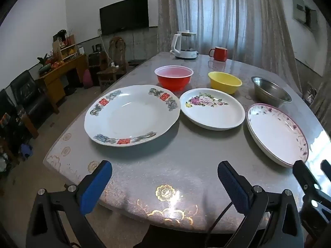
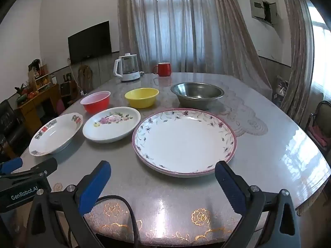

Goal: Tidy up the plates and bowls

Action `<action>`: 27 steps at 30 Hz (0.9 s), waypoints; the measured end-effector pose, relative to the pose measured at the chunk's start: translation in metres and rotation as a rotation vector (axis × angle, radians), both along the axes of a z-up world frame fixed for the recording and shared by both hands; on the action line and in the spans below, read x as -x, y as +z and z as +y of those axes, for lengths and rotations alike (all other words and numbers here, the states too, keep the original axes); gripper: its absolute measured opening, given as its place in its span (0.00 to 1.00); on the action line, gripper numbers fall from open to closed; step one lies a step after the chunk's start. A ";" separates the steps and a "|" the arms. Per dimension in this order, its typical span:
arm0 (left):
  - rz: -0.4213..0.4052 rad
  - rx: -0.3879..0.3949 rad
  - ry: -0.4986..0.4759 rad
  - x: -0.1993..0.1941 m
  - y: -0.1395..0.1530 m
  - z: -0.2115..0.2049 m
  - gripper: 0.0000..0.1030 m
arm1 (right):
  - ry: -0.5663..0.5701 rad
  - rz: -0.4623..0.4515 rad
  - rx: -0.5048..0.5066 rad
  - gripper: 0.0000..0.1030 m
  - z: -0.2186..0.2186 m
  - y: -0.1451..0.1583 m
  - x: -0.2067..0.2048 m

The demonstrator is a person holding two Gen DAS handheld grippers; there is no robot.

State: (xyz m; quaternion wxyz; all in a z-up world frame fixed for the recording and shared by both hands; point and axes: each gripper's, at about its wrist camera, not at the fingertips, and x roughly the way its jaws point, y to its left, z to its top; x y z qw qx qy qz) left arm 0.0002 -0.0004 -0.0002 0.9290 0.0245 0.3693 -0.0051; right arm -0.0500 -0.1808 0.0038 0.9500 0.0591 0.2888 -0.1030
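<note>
I hold my left gripper (image 1: pixel 164 179) and my right gripper (image 2: pixel 162 177) just off the near edge of the table (image 2: pixel 269 144), both with fingers spread wide and nothing between them. Along the near side lie three plates: the red-lettered plate (image 1: pixel 132 114) toward the left edge, the rose plate (image 1: pixel 212 108) in the middle, the purple-rimmed plate (image 2: pixel 184 140) in front of my right gripper. Behind them stand the red bowl (image 1: pixel 174 77), yellow bowl (image 1: pixel 224 82) and steel bowl (image 2: pixel 197 94). The plates sit nearly edge to edge, so I judge that lifting one carelessly could knock its neighbour, and a thin glazed rim may slip from my pads. The purple-rimmed plate's near rim is hidden behind my right gripper in the left view.
</note>
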 end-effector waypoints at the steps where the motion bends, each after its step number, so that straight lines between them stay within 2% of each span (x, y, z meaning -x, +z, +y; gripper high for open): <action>1: 0.005 -0.002 0.004 -0.001 -0.001 0.000 1.00 | 0.001 0.007 -0.005 0.99 0.000 0.000 0.000; 2: -0.014 0.001 -0.002 0.000 0.000 0.000 1.00 | 0.000 0.014 -0.011 0.99 -0.001 -0.001 0.001; 8: 0.006 0.004 0.001 -0.003 0.002 -0.007 1.00 | -0.005 0.054 -0.020 0.99 -0.004 -0.005 -0.002; 27: -0.011 0.012 -0.017 0.003 0.001 -0.001 1.00 | 0.005 0.050 -0.011 0.99 0.001 -0.004 -0.002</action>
